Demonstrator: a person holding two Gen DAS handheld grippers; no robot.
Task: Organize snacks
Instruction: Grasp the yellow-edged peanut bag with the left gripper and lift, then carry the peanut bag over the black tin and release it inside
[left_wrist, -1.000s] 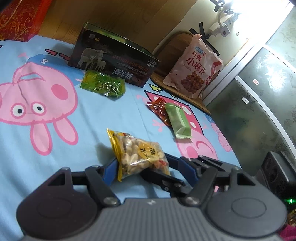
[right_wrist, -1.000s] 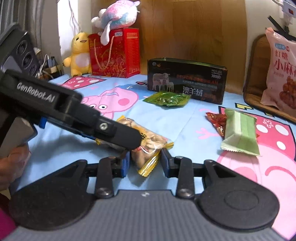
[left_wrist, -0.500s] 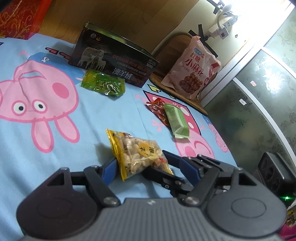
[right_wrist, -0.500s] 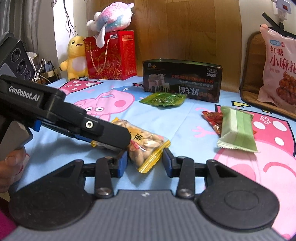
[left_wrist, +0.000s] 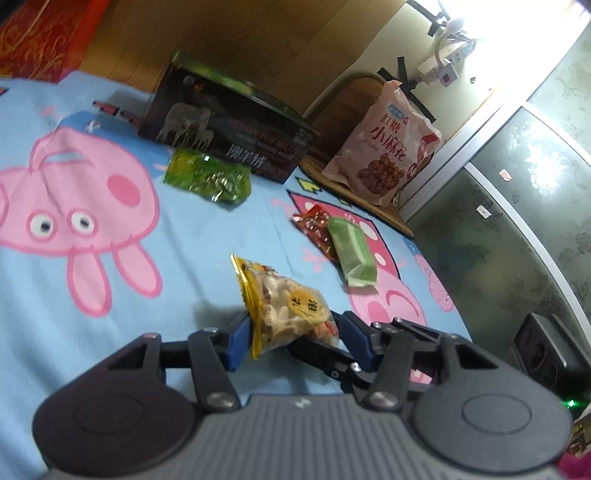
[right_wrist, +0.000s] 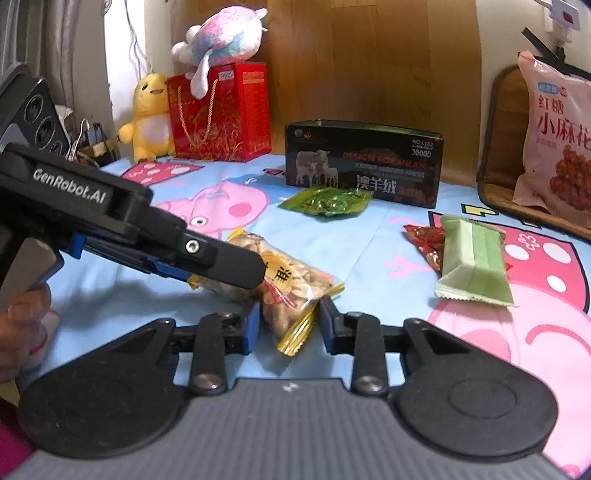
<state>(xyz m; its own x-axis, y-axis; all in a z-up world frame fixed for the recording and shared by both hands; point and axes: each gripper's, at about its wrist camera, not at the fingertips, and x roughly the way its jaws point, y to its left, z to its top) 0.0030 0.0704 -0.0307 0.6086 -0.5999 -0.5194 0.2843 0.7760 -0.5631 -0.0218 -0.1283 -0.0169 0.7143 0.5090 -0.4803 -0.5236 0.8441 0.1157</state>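
Note:
A clear peanut packet with yellow edges is held between both grippers, lifted a little above the blue cartoon sheet. My left gripper is shut on one end of it. My right gripper is shut on the other end; the left gripper's black body reaches in from the left. A green snack packet lies by the dark box. A pale green bar lies partly on a red packet.
A dark sheep-print box stands at the back. A big pink snack bag leans on a brown mat at the right. A red gift bag with plush toys stands back left. A glass door bounds the right.
Both grippers have lifted the peanut packet slightly and tilted it; the views have shifted a little. Both grips stay the same.

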